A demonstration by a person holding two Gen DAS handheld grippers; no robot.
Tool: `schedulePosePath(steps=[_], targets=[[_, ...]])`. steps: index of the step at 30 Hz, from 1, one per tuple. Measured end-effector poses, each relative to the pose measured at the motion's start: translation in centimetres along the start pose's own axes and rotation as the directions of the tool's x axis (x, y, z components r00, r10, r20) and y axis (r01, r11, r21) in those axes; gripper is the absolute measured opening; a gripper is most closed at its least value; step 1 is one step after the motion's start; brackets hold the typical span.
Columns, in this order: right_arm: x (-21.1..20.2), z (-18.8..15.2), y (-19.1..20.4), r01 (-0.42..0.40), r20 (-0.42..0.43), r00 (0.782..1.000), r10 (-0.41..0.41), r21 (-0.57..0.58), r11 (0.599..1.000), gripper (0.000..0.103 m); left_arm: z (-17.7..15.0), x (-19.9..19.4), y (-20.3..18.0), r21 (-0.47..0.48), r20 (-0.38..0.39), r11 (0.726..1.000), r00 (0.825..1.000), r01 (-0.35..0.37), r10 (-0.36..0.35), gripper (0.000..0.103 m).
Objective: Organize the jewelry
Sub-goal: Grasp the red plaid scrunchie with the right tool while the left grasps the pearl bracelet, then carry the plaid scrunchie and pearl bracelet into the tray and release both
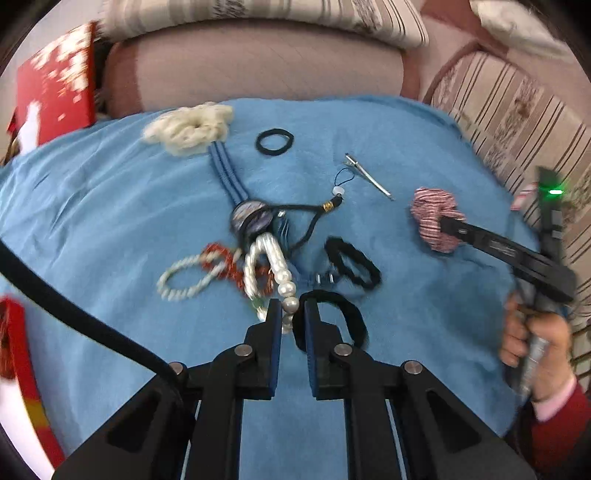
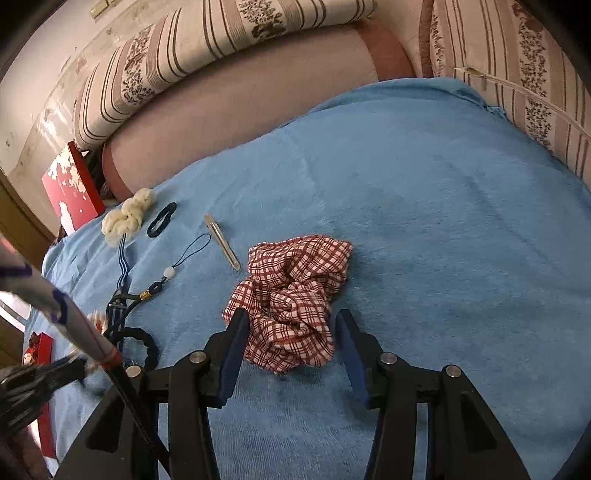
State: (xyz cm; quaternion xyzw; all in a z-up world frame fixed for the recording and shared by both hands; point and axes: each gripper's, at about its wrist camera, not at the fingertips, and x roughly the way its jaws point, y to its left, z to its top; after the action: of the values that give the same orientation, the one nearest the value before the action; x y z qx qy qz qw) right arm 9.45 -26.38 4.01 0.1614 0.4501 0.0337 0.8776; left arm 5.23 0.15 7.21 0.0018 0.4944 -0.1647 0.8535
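Jewelry and hair ties lie on a blue cloth (image 1: 406, 155). My left gripper (image 1: 292, 314) is nearly shut around the end of a pearl bead string (image 1: 275, 264), with a black hair band (image 1: 347, 317) by its right finger. A red-and-white bracelet tangle (image 1: 214, 271), a blue cord pendant (image 1: 251, 218) and a black scrunchie (image 1: 352, 260) lie just beyond. My right gripper (image 2: 290, 328) is open, its fingers on either side of a red checked scrunchie (image 2: 295, 295), also in the left wrist view (image 1: 434, 218).
A cream crochet flower (image 1: 190, 127), a thin black hair tie (image 1: 275, 141), a metal hair clip (image 1: 369, 177) and a phone charm strap (image 1: 341, 184) lie farther back. A red gift box (image 1: 55, 88) stands at the far left. Striped sofa cushions (image 2: 221, 33) ring the cloth.
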Motion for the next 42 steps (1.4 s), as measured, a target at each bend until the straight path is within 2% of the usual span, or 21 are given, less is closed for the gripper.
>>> schedulePosePath(steps=[1,2,6,9,12,14,16,18,19,25,30,33,35,36,42], targets=[[0.1,0.0,0.1,-0.006,-0.01,1.0,0.006,0.0,1.0,0.014,-0.8,-1.1,0.2,-0.014,0.011,1.0,1.0,0.007,-0.007,0.011],[0.1,-0.1,0.1,-0.021,-0.02,1.0,0.021,0.003,1.0,0.012,-1.7,-2.1,0.5,-0.029,0.02,0.999,1.0,0.014,-0.013,0.011],[-1.7,-0.3,1.0,-0.071,0.002,0.997,0.071,-0.009,0.997,0.01,-4.8,-4.1,1.6,-0.074,0.03,0.997,1.0,-0.001,0.003,0.011],[-3.5,-0.8,2.2,-0.132,0.012,0.991,0.132,-0.028,0.991,0.01,-7.3,-3.9,3.3,-0.134,-0.001,0.991,1.0,0.0,0.0,0.011],[-4.9,-2.0,3.1,-0.232,-0.016,0.973,0.231,-0.024,0.973,0.01,-9.1,-3.6,4.7,-0.18,-0.023,0.983,1.0,-0.021,0.017,0.012],[-5.7,-2.9,4.0,-0.26,-0.024,0.966,0.259,-0.044,0.965,0.01,-10.3,-4.2,5.9,-0.221,-0.018,0.975,1.0,-0.02,0.016,0.012],[-6.2,-3.7,5.1,-0.271,-0.034,0.962,0.269,-0.08,0.959,0.01,-11.1,-5.1,7.0,-0.257,0.003,0.966,1.0,-0.015,0.016,0.022],[-6.3,-4.3,6.0,-0.282,-0.048,0.959,0.278,-0.111,0.953,0.01,-11.5,-6.3,8.1,-0.302,0.032,0.953,0.999,-0.01,0.021,0.033],[-6.2,-4.5,6.4,-0.285,-0.058,0.958,0.28,-0.122,0.951,0.01,-11.6,-6.5,8.3,-0.311,0.041,0.95,0.999,-0.01,0.024,0.035],[-4.3,-5.9,8.3,-0.291,-0.13,0.953,0.273,-0.149,0.945,0.01,-10.9,-5.8,8.6,-0.318,0.023,0.948,0.999,-0.018,0.026,0.037],[-3.8,-6.5,9.2,-0.285,-0.151,0.954,0.26,-0.184,0.941,0.01,-9.1,-2.3,7.9,-0.278,-0.022,0.96,0.999,-0.029,0.024,0.037],[-3.5,-6.7,9.6,-0.275,-0.155,0.957,0.245,-0.209,0.939,0.01,-8.4,-0.4,6.9,-0.238,-0.043,0.97,0.998,-0.051,0.042,0.037],[-3.2,-6.7,9.7,-0.27,-0.16,0.958,0.238,-0.215,0.939,0.01,-8.1,0.0,6.3,-0.204,-0.043,0.974,0.995,-0.098,0.091,0.012],[-3.1,-6.8,9.7,-0.267,-0.162,0.958,0.236,-0.216,0.939,0.01,-8.0,0.2,6.2,-0.199,-0.047,0.974,0.994,-0.104,0.096,0.009],[-3.2,-7.1,10.4,-0.243,-0.132,0.967,0.217,-0.232,0.942,0.01,-8.3,-2.1,6.9,-0.213,0.038,0.968,0.989,-0.133,0.144,0.009]])
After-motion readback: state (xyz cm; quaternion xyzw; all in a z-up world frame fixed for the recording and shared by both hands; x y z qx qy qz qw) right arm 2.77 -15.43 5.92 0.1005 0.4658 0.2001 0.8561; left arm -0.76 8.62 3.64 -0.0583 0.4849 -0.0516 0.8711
